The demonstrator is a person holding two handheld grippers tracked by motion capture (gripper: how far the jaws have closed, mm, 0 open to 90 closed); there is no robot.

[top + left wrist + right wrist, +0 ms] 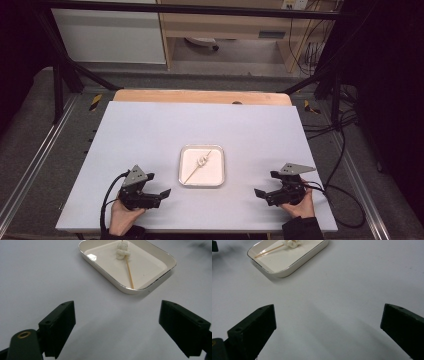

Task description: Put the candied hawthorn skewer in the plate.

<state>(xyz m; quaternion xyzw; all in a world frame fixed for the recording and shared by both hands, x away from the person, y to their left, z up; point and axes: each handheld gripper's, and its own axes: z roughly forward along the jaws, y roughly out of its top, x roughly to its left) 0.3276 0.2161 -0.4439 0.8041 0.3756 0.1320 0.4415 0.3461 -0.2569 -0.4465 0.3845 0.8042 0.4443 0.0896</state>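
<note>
The table is spreading pale and bare under both my hands, and the white tray is sitting ahead of my fingers, between the two grippers and well apart from each. In the tray the wooden skewer is lying slantwise, threaded with a small white lump near its far end; nothing else is lying in the tray. My left gripper is standing with its jaws spread wide and nothing between them, the tray lying ahead and slightly to the right of them. My right gripper is likewise gaping empty, the tray ahead and to the left. I am judging the skewering done and the piece delivered, with both tools resting clear; nothing is visibly remaining to pick up.
</note>
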